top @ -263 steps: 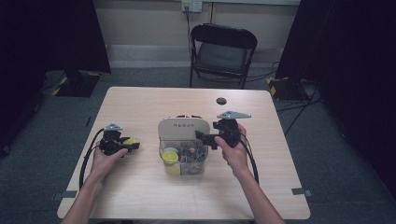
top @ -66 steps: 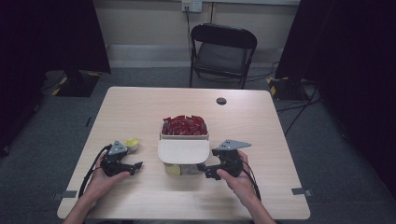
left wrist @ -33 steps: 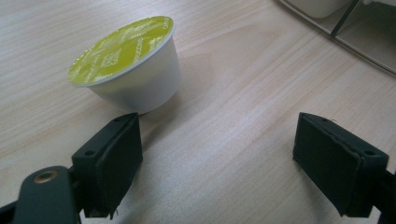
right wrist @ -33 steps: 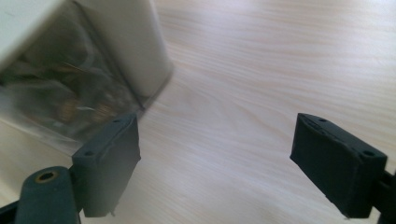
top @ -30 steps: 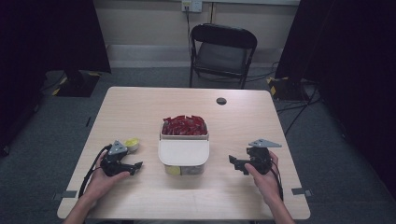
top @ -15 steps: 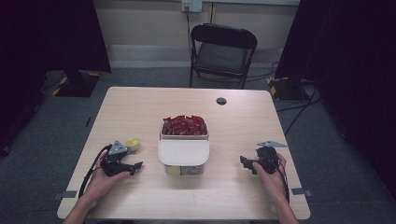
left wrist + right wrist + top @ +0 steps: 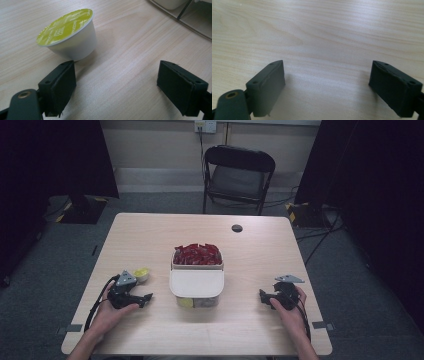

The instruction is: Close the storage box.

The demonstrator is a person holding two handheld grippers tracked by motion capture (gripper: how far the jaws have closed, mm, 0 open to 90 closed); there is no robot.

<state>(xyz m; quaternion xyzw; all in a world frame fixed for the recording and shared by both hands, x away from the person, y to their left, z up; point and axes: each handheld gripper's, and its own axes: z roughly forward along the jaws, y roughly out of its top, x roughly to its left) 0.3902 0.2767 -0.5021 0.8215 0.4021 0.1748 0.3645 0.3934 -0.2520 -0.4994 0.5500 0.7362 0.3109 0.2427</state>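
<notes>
A clear box (image 7: 197, 301) with a white lid (image 7: 196, 283) stands mid-table, and a tray of red packets (image 7: 197, 255) sits just behind it. A white pod with a yellow-green foil top (image 7: 141, 272) (image 7: 68, 35) rests on the wood to the left of the box. My left gripper (image 7: 144, 298) (image 7: 122, 85) lies open on the table, the pod just beyond its left pad (image 7: 60, 85) and apart from it. My right gripper (image 7: 264, 296) (image 7: 332, 85) rests low at the right side; its jaws have just been opening, with bare wood between them.
A small black disc (image 7: 237, 227) lies near the table's far edge. A black folding chair (image 7: 239, 175) stands behind the table (image 7: 310, 270). The box's corner (image 7: 190, 12) shows at the top right of the left gripper view.
My right hand has moved right, away from the lidded box, and sunk to the table. The left hand, the pod and the box have stayed put.
</notes>
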